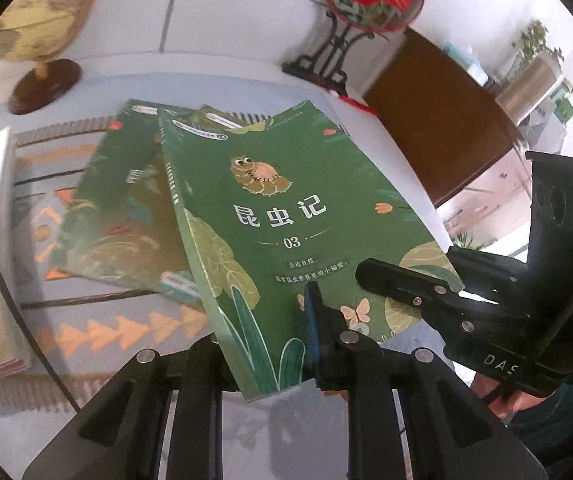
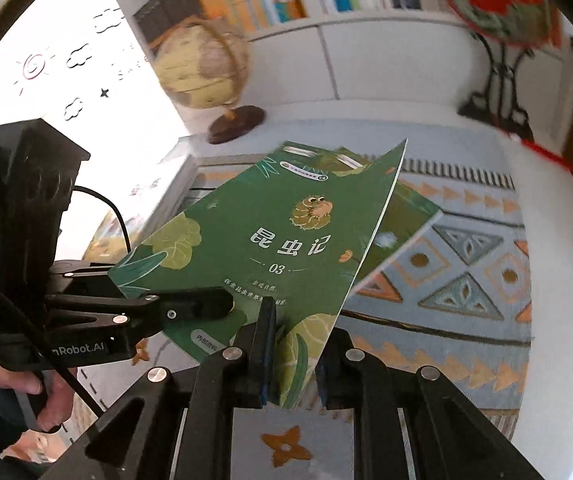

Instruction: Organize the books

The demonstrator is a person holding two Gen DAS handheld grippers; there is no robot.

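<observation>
The green book point(image 1: 278, 216) numbered 03 was lifted and tilted above the patterned mat point(image 1: 126, 328) on the desk point(image 1: 246, 76), over more green books point(image 1: 118, 216) at its 9 o'clock. The left gripper point(image 1: 310, 320) was clamped on its near edge, and the right gripper point(image 2: 286, 344) pinched the same edge. A globe point(image 1: 42, 4) stood at 11 o'clock.

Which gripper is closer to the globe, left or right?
Left. The left gripper holds the green book on the side toward the globe; the right gripper holds the same book on the far side.
</observation>
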